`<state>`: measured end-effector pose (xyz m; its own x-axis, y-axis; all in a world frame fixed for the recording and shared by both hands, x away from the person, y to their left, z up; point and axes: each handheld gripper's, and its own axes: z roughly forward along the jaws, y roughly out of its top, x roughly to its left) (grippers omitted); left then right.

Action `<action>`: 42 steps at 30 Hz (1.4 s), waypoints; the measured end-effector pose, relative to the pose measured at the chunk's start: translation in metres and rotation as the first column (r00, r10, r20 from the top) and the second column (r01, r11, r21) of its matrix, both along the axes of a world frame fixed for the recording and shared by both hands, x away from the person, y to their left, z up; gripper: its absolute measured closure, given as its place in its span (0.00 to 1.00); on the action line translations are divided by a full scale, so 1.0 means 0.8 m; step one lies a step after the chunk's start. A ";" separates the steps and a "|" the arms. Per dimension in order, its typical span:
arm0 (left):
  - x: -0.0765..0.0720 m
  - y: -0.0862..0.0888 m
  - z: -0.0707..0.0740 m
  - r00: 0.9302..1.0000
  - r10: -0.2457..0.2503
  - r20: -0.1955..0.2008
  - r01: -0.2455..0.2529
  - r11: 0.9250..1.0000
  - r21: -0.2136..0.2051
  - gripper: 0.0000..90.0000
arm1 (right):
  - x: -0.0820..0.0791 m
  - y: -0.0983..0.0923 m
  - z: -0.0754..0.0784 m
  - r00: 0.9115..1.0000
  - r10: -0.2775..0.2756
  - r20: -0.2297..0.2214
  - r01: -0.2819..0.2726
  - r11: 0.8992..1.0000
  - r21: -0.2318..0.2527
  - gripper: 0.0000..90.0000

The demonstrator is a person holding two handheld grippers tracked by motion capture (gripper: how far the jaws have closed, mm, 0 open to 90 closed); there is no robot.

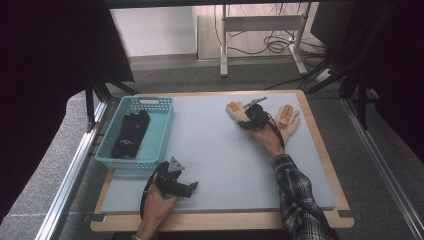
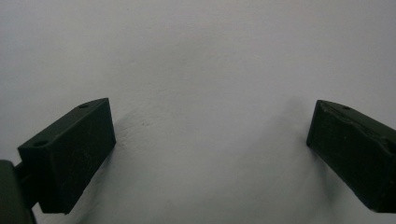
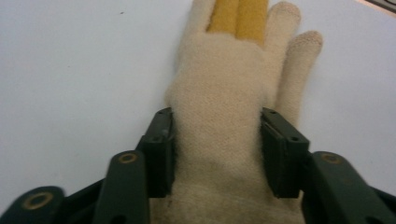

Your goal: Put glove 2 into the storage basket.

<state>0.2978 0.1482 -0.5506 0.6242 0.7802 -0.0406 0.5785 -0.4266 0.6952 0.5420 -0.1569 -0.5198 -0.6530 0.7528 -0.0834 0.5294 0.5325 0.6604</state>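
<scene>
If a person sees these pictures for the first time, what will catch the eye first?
Probably the right gripper, its jaws pressed on both sides of a cream glove with yellow fingers at the far right of the grey mat. A second such glove lies beside it, and black gloves fill the turquoise basket at far left.

I'm resting my left gripper (image 1: 192, 186) low near me, jaws standing wide apart, nothing between them. My right arm is reaching far forward, plaid sleeve stretched out, and the right gripper (image 3: 217, 151) is pinching its pads (image 3: 163, 149) in from both sides.
</scene>
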 end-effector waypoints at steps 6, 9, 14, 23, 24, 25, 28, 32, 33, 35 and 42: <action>0.000 0.000 0.000 1.000 0.000 0.000 0.000 1.000 0.000 0.01 | -0.004 0.001 0.005 1.000 -0.020 -0.006 0.020 1.000 -0.009 0.64; 0.000 0.000 0.000 1.000 0.000 0.000 0.000 1.000 0.000 0.01 | -0.010 -0.004 0.013 1.000 -0.022 -0.005 0.022 0.999 0.026 0.64; 0.000 0.000 0.000 1.000 -0.001 0.000 0.001 1.000 0.004 0.01 | -0.032 -0.008 0.039 1.000 0.008 0.024 -0.009 0.997 0.074 0.63; 0.000 0.000 0.000 1.000 -0.001 0.000 0.001 1.000 0.002 0.01 | -0.110 -0.002 0.084 0.993 0.104 0.054 -0.109 0.990 0.092 0.62; 0.000 0.000 0.000 1.000 0.002 0.001 -0.002 1.000 -0.002 0.01 | -0.120 0.000 0.086 0.992 0.112 0.053 -0.116 0.989 0.089 0.62; 0.000 0.000 0.000 1.000 0.002 0.001 -0.002 1.000 -0.002 0.01 | -0.134 0.002 0.086 0.991 0.121 0.052 -0.125 0.988 0.093 0.62; 0.000 0.000 0.000 1.000 0.002 0.001 -0.002 1.000 -0.002 0.01 | -0.161 0.009 0.078 0.988 0.149 0.042 -0.152 0.984 0.091 0.61; 0.000 0.000 0.000 1.000 0.003 0.001 -0.003 1.000 -0.003 0.01 | -0.189 0.019 0.051 0.985 0.172 0.034 -0.174 0.982 0.079 0.61; 0.000 0.000 0.000 1.000 0.003 0.002 -0.003 1.000 -0.003 0.01 | -0.195 0.021 0.041 0.985 0.172 0.025 -0.174 0.982 0.080 0.61; 0.000 0.000 0.000 1.000 0.003 0.001 -0.003 1.000 -0.004 0.01 | -0.200 0.024 0.027 0.985 0.171 -0.003 -0.170 0.981 0.093 0.60; 0.000 0.000 0.000 1.000 0.003 0.001 -0.003 1.000 -0.003 0.01 | -0.214 0.030 0.006 0.972 0.229 -0.062 -0.222 0.970 0.099 0.35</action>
